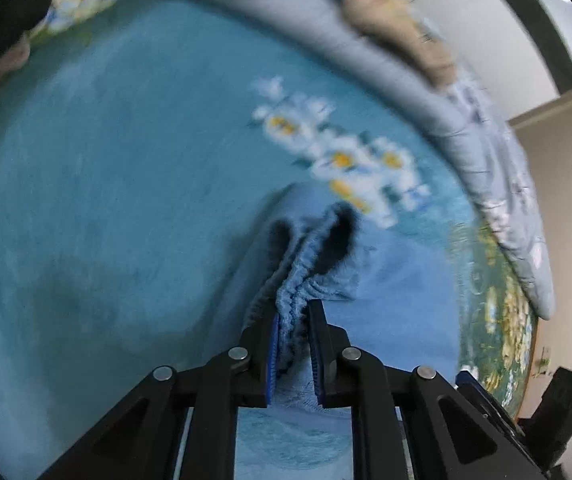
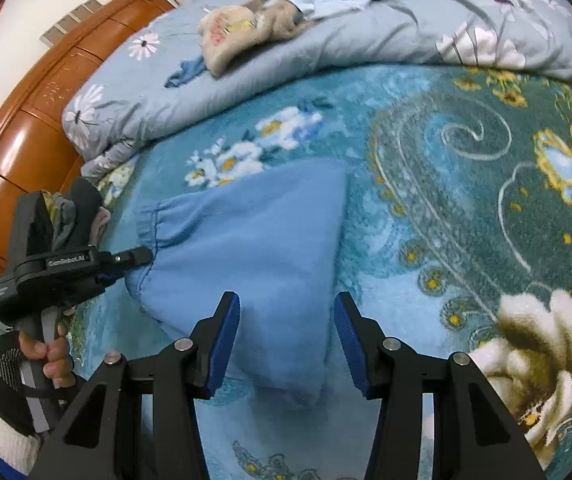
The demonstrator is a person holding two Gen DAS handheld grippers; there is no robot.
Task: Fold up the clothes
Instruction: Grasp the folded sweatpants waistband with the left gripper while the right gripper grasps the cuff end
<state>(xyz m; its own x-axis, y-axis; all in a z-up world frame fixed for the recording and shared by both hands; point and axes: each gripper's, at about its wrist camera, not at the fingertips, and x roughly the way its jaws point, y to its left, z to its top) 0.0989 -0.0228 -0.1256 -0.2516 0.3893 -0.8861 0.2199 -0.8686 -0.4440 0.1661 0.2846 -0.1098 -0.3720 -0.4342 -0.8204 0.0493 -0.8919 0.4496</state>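
Observation:
A light blue garment (image 2: 254, 252) with an elastic waistband lies partly folded on the teal flowered blanket (image 2: 466, 184). My left gripper (image 1: 292, 312) is shut on the bunched waistband (image 1: 302, 268) and holds it just above the blanket; it also shows in the right wrist view (image 2: 142, 258) at the garment's left edge. My right gripper (image 2: 286, 312) is open and empty, its blue pads (image 2: 226, 336) hovering over the near end of the garment.
A grey-blue floral duvet (image 2: 326, 60) is heaped along the far side of the bed, with a beige garment (image 2: 238, 32) on it. A wooden headboard (image 2: 38, 120) stands at the left. A small pile of dark clothes (image 2: 82, 204) lies near the left gripper.

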